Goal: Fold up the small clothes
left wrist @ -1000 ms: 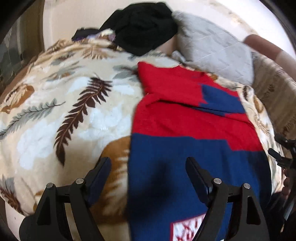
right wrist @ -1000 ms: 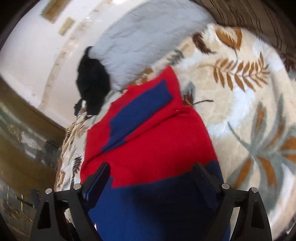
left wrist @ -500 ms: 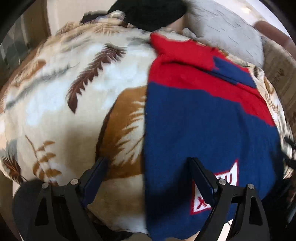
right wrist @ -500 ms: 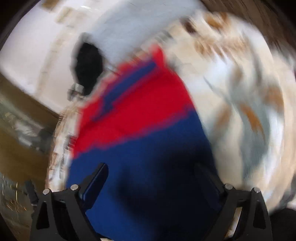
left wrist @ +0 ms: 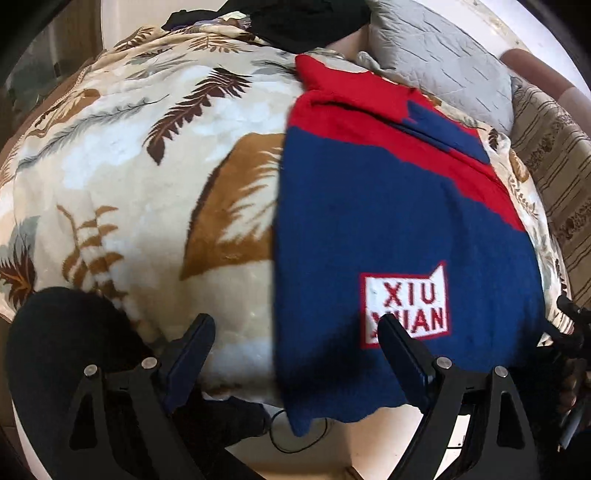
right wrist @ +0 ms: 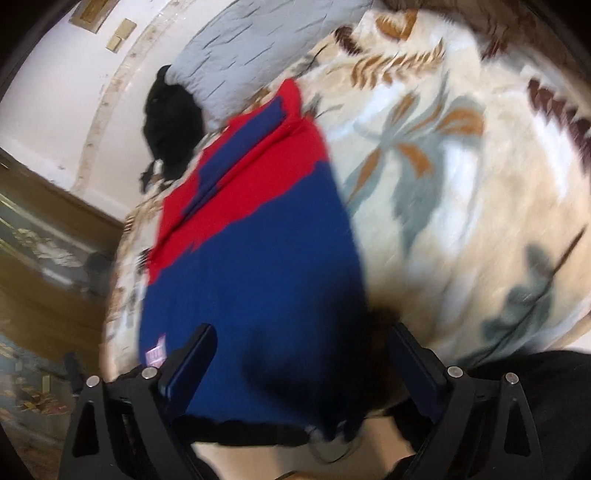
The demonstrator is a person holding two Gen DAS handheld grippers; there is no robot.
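A red and navy knit sweater [left wrist: 388, 221] lies flat on a leaf-print blanket [left wrist: 147, 166], sleeves folded in, with a white "XIU XUAN" patch [left wrist: 406, 306] near its hem. The hem hangs over the bed's near edge. My left gripper [left wrist: 295, 354] is open and empty at the hem's left corner. In the right wrist view the sweater [right wrist: 258, 266] fills the middle. My right gripper [right wrist: 303, 358] is open and empty over the hem near its right corner.
A grey quilted pillow [left wrist: 443, 59] and a black garment [left wrist: 306, 22] lie at the head of the bed. A striped cover [left wrist: 554, 166] is at the right. The person's dark-clothed legs [left wrist: 55, 369] are at the bed's near edge.
Both grippers have pulled back toward the bed's near edge, from over the sweater's middle to its hem. The patch and the hanging hem have come into view. Both stay open.
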